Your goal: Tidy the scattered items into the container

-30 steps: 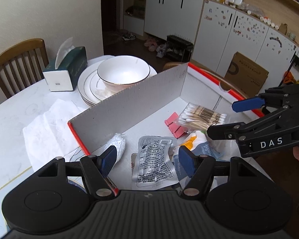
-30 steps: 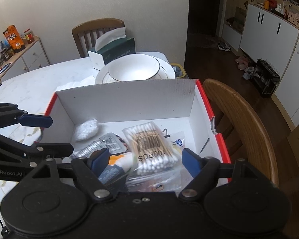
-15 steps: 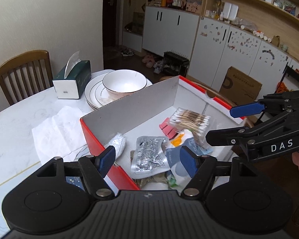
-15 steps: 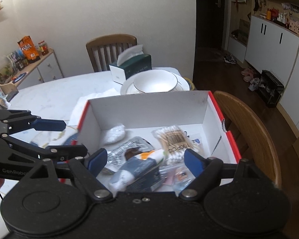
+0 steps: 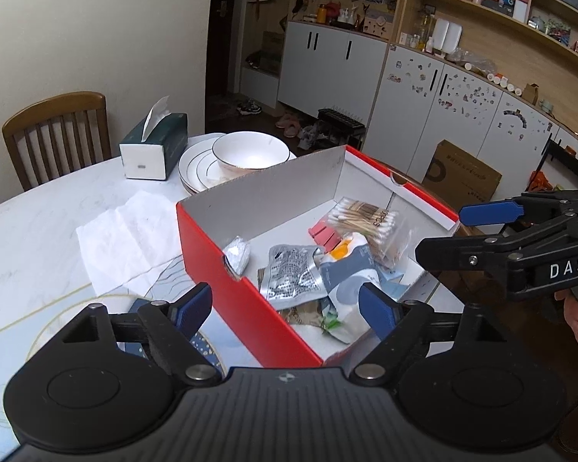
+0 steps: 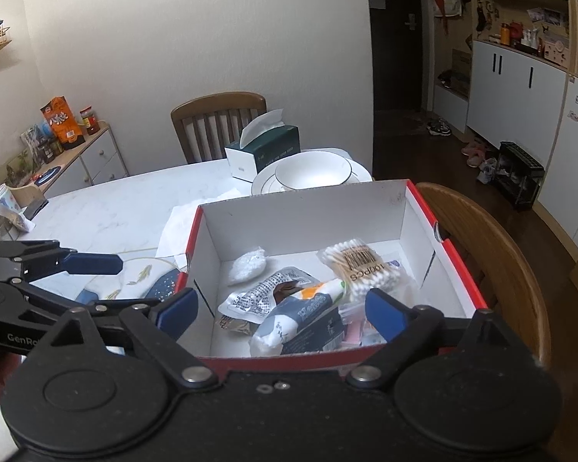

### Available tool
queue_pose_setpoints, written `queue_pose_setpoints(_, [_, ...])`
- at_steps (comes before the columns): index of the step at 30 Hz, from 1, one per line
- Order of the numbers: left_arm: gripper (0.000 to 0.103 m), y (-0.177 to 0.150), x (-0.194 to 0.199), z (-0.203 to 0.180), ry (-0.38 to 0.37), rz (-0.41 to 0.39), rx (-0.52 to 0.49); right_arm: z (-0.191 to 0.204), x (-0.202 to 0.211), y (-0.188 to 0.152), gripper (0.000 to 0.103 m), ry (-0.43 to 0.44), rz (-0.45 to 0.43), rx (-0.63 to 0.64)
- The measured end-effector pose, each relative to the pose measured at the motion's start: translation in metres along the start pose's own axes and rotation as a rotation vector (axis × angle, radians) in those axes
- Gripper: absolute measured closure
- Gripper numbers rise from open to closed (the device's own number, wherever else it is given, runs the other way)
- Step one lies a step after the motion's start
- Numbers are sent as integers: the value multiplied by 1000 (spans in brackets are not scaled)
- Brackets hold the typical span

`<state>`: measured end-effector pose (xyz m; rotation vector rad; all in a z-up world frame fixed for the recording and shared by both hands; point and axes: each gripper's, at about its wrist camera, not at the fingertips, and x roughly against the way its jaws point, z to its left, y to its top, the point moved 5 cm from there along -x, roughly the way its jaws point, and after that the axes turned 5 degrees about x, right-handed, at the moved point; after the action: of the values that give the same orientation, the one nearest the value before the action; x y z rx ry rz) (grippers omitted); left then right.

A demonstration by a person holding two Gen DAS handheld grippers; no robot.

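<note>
Both grippers hang over the near edge of the box, empty. The left gripper and right gripper have jaws opening, nothing between them. Swabs, packets and pouch already lie inside the box, so little looks left.

Both handheld tools are matte black plastic: the left gripper and right gripper have blue rubber-padded fingers, round silver pivot screws, ribbed housings and white "DAS" and "GenRo" lettering.

Soft even indoor light, sharp focus, fisheye bending edges, dark corners
</note>
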<state>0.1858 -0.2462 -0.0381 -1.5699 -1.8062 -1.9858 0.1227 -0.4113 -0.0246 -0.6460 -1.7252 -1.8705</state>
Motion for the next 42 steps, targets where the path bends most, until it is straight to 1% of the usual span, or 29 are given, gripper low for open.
queue_pose_setpoints(3, [15,-4,3,0,11,0,-1,1,4,-3,6,-13,-6,-15])
queue_pose_setpoints(4, [8,-4,4,0,12,0,-1,2,5,-4,5,-21,-8,-17])
queue_pose_setpoints(6, [0,-6,6,0,11,-5,1,3,7,-5,4,-29,-16,-21])
queue_pose_setpoints(17, [0,-10,8,3,8,17,25,5,17,-12,4,-39,-39,-56])
queue_pose_setpoints(20, [0,-12,8,4,33,15,24,6,16,-13,4,-38,-35,-58])
queue_pose_setpoints(25, [0,-15,7,8,43,23,35,10,13,-18,4,-34,-19,-57])
queue_pose_setpoints(35, [0,-20,3,12,53,37,35,14,8,-23,4,-22,3,-71])
queue_pose_setpoints(42, [0,-21,4,14,53,28,30,17,7,-26,4,-20,13,-78])
